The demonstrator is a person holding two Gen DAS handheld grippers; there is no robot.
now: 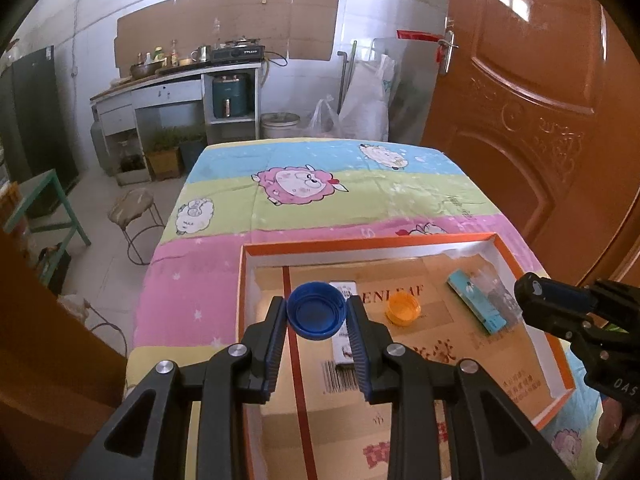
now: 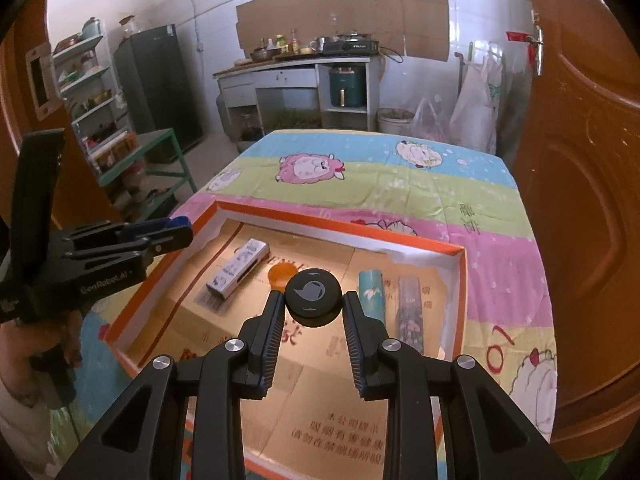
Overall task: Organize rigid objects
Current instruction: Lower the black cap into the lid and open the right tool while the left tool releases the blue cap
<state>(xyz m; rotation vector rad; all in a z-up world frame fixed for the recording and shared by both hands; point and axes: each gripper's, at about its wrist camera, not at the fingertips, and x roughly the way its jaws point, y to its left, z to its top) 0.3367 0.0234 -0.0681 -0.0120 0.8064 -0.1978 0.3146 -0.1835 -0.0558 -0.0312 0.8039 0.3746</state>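
My left gripper (image 1: 317, 312) is shut on a blue bottle cap (image 1: 316, 310) and holds it over the left part of an orange-rimmed cardboard box (image 1: 368, 240). My right gripper (image 2: 313, 300) is shut on a black round lid (image 2: 313, 297) over the same box (image 2: 460, 252). In the box lie an orange cap (image 1: 403, 307), a silver-white carton (image 2: 237, 271), a teal packet (image 1: 476, 300) and a clear patterned packet (image 2: 410, 316). The left gripper also shows at the left edge of the right wrist view (image 2: 176, 230), the right one at the right of the left wrist view (image 1: 532, 292).
The box sits on a table under a sheep-print cloth (image 1: 320, 184). A brown door (image 1: 540, 120) stands close on the right. A stool (image 1: 134, 208) and a green frame (image 1: 44, 208) stand left of the table. A kitchen counter (image 1: 180, 76) lines the far wall.
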